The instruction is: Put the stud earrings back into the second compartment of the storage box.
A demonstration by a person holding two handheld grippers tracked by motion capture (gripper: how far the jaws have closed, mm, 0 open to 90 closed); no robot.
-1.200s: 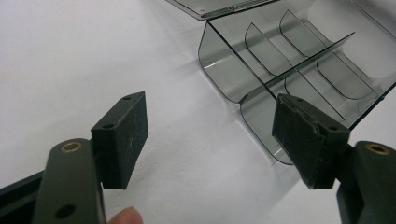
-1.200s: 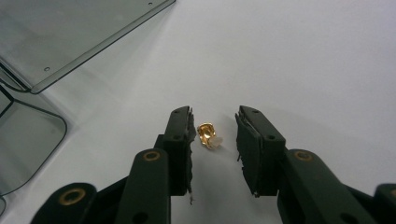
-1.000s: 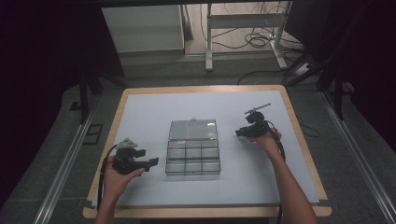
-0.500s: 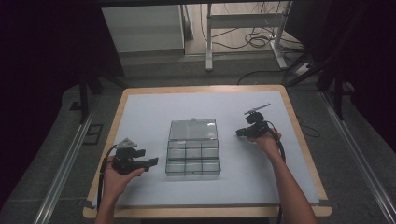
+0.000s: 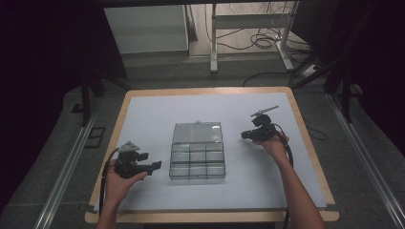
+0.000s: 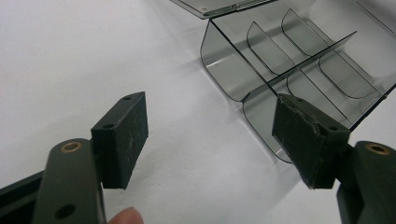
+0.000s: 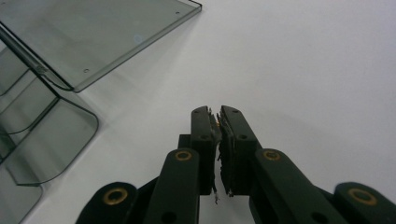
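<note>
A clear smoky plastic box [image 5: 197, 162] with several empty compartments lies mid-table, its lid [image 5: 197, 132] folded flat behind it. My left gripper [image 5: 155, 167] rests on the white table to the box's left, pointing at it. Its jaws stand wide open [image 6: 210, 126] with nothing between them, and the box's near corner [image 6: 243, 88] lies just past the pads. My right gripper [image 5: 244, 135] sits right of the lid and points toward it. In the right gripper view its jaws [image 7: 218, 116] are shut on nothing, above bare table beside the lid [image 7: 93, 32].
The white sheet [image 5: 157, 114] covers a wooden table whose edge [image 5: 305, 138] runs close to the right hand. Cables trail from both grippers toward the front edge. Dark floor, rails and a desk frame [image 5: 215, 43] lie beyond the table.
</note>
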